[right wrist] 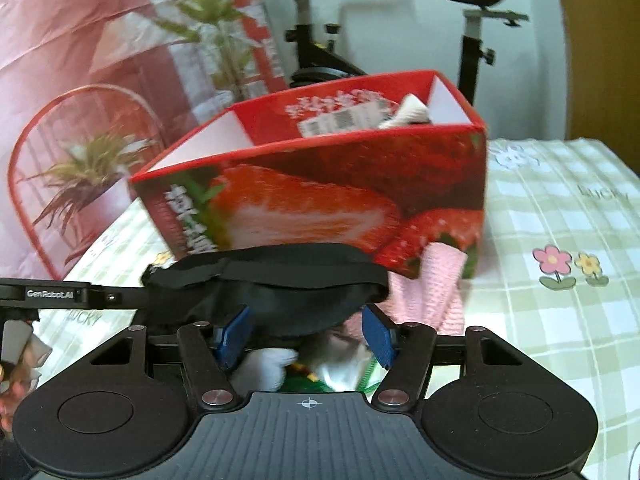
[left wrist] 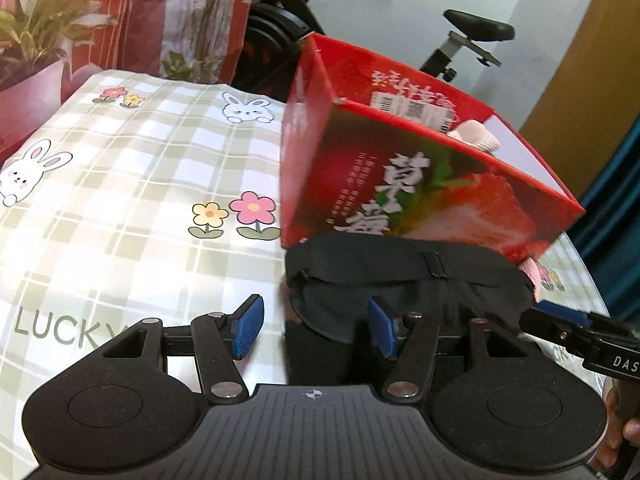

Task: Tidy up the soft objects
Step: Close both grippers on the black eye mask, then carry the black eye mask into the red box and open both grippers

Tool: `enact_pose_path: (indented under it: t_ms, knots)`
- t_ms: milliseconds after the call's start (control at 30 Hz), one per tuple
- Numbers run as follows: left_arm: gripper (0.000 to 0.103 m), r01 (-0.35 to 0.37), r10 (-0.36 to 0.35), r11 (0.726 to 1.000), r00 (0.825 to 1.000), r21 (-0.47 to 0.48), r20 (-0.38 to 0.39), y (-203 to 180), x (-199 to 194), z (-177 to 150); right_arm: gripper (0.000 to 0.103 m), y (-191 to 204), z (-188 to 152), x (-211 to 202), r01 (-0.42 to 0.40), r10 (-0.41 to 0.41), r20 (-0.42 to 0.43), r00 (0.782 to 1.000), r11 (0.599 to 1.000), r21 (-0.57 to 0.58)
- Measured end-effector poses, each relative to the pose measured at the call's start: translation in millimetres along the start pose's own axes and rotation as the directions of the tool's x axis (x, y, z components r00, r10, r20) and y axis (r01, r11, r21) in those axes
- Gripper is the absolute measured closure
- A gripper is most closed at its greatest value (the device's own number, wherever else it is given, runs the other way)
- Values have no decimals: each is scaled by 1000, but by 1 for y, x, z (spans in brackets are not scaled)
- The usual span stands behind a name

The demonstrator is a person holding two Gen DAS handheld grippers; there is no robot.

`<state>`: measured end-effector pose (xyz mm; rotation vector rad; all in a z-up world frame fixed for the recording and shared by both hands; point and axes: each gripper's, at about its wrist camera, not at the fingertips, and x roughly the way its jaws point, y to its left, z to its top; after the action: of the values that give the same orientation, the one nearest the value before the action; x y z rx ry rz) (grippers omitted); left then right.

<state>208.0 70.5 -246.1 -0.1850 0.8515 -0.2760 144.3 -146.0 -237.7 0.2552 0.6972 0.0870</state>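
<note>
A black eye mask (left wrist: 408, 280) (right wrist: 272, 284) lies in front of the red strawberry box (left wrist: 420, 184) (right wrist: 320, 192). My left gripper (left wrist: 316, 326) is open at about half width over the mask's left end. Its right pad overlaps the mask and its left pad stands clear over the cloth. My right gripper (right wrist: 306, 336) is open at a similar width, with the mask's middle lobe between its pads and no squeeze visible. Each gripper's finger shows at the mask's far end in the other view. Under the mask are a pink knit cloth (right wrist: 428, 288) and a white plush (right wrist: 264, 364).
The green checked tablecloth (left wrist: 120, 200) (right wrist: 560, 220) has bunny and flower prints. A white knit item (left wrist: 476, 136) (right wrist: 408, 114) sits inside the box. An exercise bike (left wrist: 472, 36) and a floral curtain (left wrist: 120, 20) stand behind. A person's hand (left wrist: 616, 436) holds the right gripper.
</note>
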Motion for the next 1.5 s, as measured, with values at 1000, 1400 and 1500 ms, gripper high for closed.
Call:
enact_pose_path:
  t_ms: [1000, 1400, 1500]
  knots:
    - [93, 8, -4, 999, 991, -32, 133, 2, -20, -2, 94, -18, 10, -12, -181, 160, 148, 976, 973, 142]
    - [94, 10, -7, 1000, 970, -12, 241, -18, -61, -21, 97, -6, 3, -40, -151, 138, 190, 972, 987, 57]
    - [94, 5, -11, 1000, 955, 23, 296, -27, -75, -15, 97, -4, 11, -53, -155, 143, 241, 960, 988, 29]
